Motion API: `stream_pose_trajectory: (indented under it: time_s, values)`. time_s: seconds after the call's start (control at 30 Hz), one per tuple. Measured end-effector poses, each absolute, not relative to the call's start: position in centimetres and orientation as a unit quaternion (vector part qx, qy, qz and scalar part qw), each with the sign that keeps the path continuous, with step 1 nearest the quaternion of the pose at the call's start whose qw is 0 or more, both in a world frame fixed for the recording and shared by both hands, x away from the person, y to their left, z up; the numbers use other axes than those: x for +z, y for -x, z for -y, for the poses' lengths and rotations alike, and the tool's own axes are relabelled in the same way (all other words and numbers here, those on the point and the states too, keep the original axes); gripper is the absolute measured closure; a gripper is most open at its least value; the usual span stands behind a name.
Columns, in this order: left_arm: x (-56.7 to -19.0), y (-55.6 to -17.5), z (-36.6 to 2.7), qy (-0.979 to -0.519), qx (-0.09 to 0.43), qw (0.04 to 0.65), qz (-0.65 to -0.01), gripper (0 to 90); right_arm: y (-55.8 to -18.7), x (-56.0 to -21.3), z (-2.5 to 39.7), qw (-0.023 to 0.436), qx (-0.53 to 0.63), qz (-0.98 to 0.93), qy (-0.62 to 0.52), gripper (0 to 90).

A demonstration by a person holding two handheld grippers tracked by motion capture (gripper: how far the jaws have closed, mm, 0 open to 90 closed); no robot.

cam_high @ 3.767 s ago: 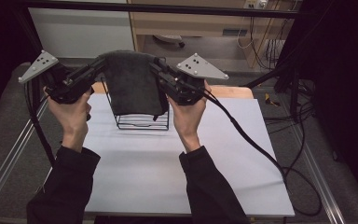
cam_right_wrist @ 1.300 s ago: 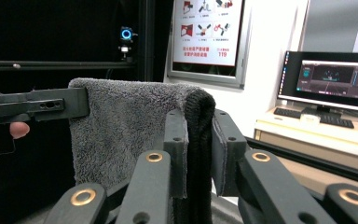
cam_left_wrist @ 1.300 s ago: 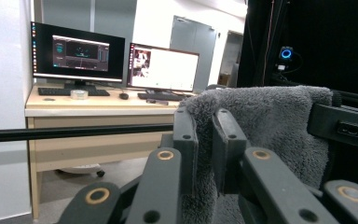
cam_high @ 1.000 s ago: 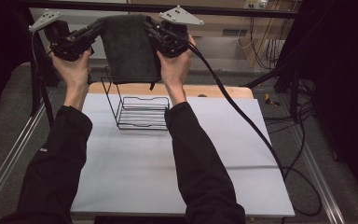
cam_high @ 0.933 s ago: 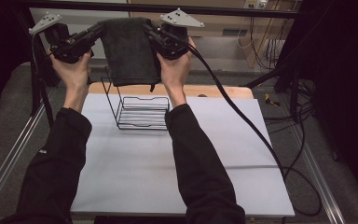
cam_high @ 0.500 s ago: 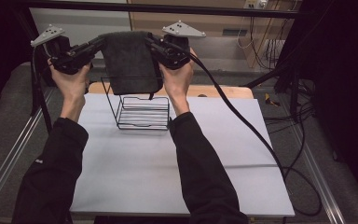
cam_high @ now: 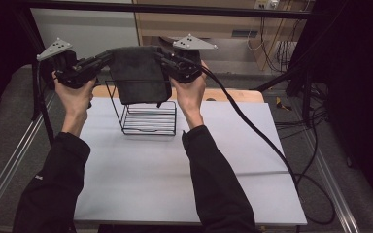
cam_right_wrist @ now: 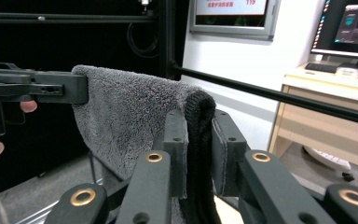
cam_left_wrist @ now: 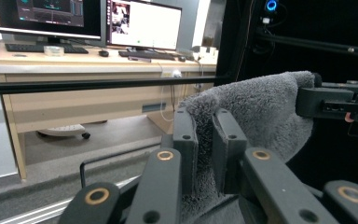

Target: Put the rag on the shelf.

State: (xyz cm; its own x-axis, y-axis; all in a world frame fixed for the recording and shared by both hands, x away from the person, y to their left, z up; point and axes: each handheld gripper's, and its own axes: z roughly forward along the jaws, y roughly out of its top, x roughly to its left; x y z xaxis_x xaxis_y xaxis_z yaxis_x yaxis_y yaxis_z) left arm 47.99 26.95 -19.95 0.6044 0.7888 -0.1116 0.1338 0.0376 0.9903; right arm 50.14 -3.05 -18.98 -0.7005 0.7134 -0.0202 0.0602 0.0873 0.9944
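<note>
A dark grey fluffy towel [cam_high: 138, 75] hangs stretched between my two grippers, above a black wire rack [cam_high: 148, 116] on the white table. My left gripper [cam_high: 108, 57] is shut on the towel's left top corner, and the left gripper view has its jaws pinching the towel [cam_left_wrist: 256, 112]. My right gripper [cam_high: 161, 54] is shut on the right top corner, where the right gripper view has the folded edge of the towel [cam_right_wrist: 121, 112] squeezed between its jaws. The towel's lower edge hangs over the rack's upper rail.
The white table [cam_high: 141, 174] is bare in front of the rack. A wooden board [cam_high: 233, 94] lies behind the rack. A black frame bar [cam_high: 213, 9] crosses overhead at the back. Cables [cam_high: 272, 145] trail over the table's right side.
Both grippers came down from their raised position with the towel held between them. The towel's lower edge now hangs at the rack's top.
</note>
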Motion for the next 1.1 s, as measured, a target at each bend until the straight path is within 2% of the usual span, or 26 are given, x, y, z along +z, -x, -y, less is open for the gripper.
stream_pose_trajectory:
  time_s: [0.77, 1.1]
  values:
    - [-22.0, -45.6, -27.1, -0.675, 0.247, 0.593, -0.363, 79.9, -48.7, -21.3, 3.4, 0.225, 0.596, -0.723, -0.269, 78.3]
    - [-22.3, -45.2, -27.5, -0.693, 0.232, 0.571, -0.373, 76.7, -48.5, -22.0, 3.3, 0.217, 0.591, -0.732, -0.261, 78.2]
